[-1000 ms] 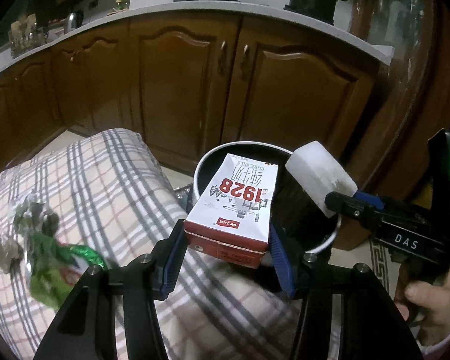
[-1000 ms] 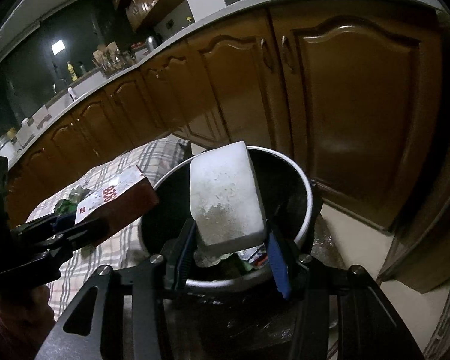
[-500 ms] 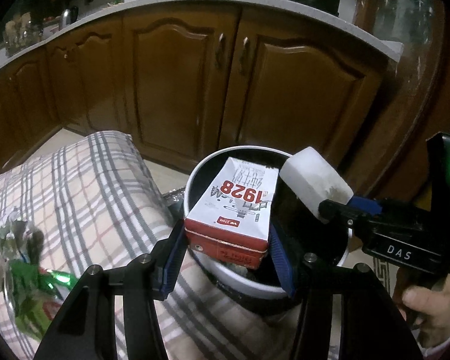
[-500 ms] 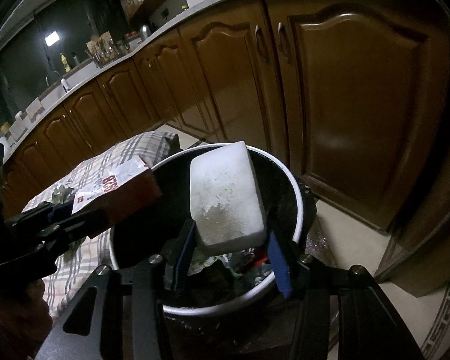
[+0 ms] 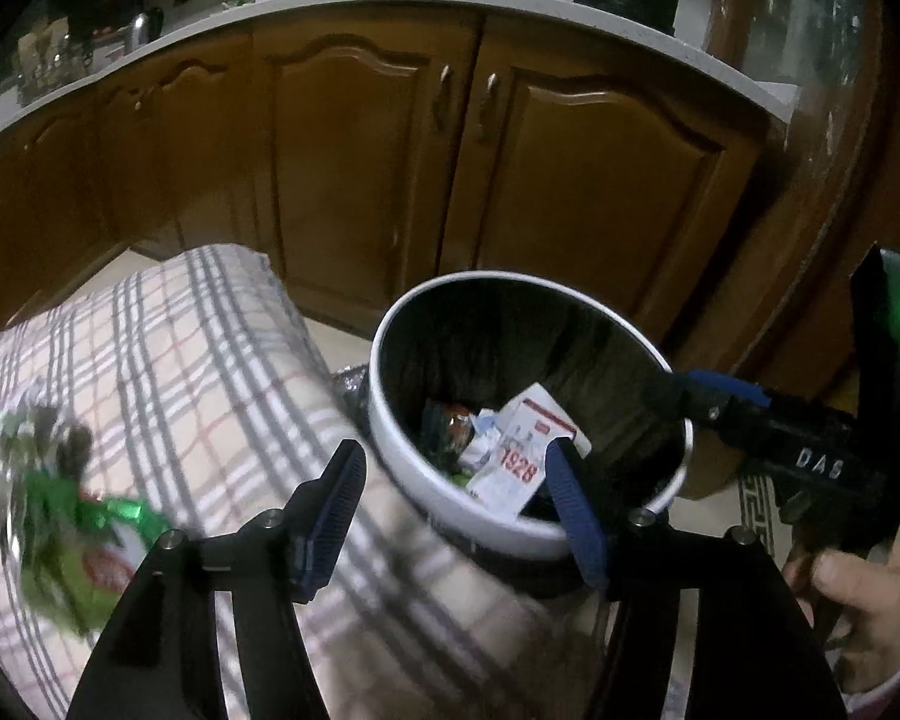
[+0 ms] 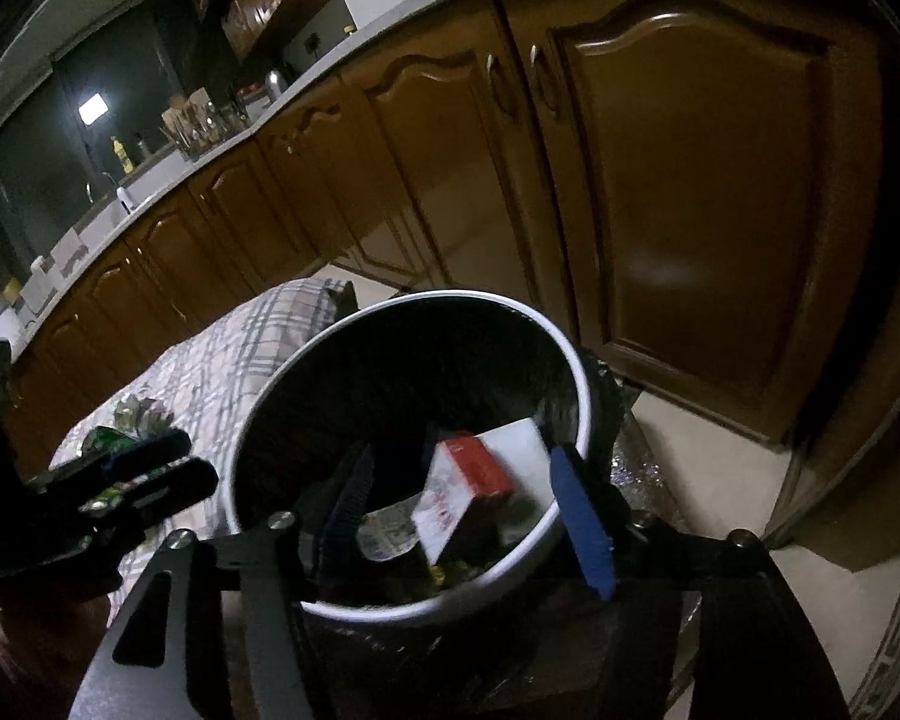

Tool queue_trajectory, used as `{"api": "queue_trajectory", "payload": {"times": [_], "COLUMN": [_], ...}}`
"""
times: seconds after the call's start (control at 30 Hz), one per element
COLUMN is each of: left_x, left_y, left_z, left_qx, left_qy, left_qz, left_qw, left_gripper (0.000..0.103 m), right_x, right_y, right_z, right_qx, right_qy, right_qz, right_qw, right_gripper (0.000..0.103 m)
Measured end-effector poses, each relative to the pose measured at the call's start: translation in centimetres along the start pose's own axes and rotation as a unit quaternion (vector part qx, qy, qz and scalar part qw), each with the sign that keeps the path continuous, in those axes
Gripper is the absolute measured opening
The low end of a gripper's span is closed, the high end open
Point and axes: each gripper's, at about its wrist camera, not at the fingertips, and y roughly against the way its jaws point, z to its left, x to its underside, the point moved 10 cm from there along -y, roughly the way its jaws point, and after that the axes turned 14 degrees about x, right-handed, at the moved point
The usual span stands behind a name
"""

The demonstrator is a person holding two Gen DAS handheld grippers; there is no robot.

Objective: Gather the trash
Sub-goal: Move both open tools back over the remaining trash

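Both jaws spread wide, empty: left gripper point(image 5: 456, 480), right gripper point(image 6: 462, 492). Carton point(image 5: 513, 456) and white block point(image 6: 519, 438) lie in bin point(image 5: 390, 444), twelve o'clock.

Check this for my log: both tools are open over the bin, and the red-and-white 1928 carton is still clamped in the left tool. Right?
Not quite. The left wrist view shows the left tool open with nothing in it; the red-and-white 1928 carton lies inside the bin among other trash. The rest holds: the right tool is also open over the bin.
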Motion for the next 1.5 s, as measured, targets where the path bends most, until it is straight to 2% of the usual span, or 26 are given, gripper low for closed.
{"api": "queue_trajectory", "payload": {"times": [0.3, 0.63, 0.83, 1.13, 1.33, 1.5], "left_x": [4.9, 9.9, 11.9, 14.1, 15.0, 15.3], "left_y": [5.2, 12.1, 15.3, 18.5, 20.5, 22.1], "left_z": [0.9, 5.2, 8.1, 12.0, 14.8, 17.2], "left_qx": [-0.007, -0.048, -0.076, -0.111, -0.132, -0.158], "left_qy": [0.017, 0.061, 0.09, 0.136, 0.167, 0.186], "left_qz": [-0.004, -0.023, -0.031, -0.045, -0.058, -0.072], "left_qw": [0.9998, 0.9967, 0.9926, 0.9835, 0.9753, 0.9671], "left_gripper": [0.063, 0.063, 0.063, 0.063, 0.064, 0.07], "right_x": [2.0, 5.5, 7.3, 9.9, 10.0, 9.7], "right_y": [2.7, 4.1, 4.4, 4.0, 3.8, 3.4], "right_z": [2.9, 8.1, 12.5, 18.9, 21.3, 23.0], "right_qx": [-0.027, -0.063, -0.087, -0.105, -0.106, -0.105], "right_qy": [-0.006, -0.004, 0.02, 0.083, 0.109, 0.126], "right_qz": [-0.016, -0.003, 0.006, 0.016, 0.01, 0.003], "right_qw": [0.999, 0.998, 0.996, 0.991, 0.988, 0.986], "right_gripper": [0.081, 0.083, 0.083, 0.088, 0.088, 0.088]}}
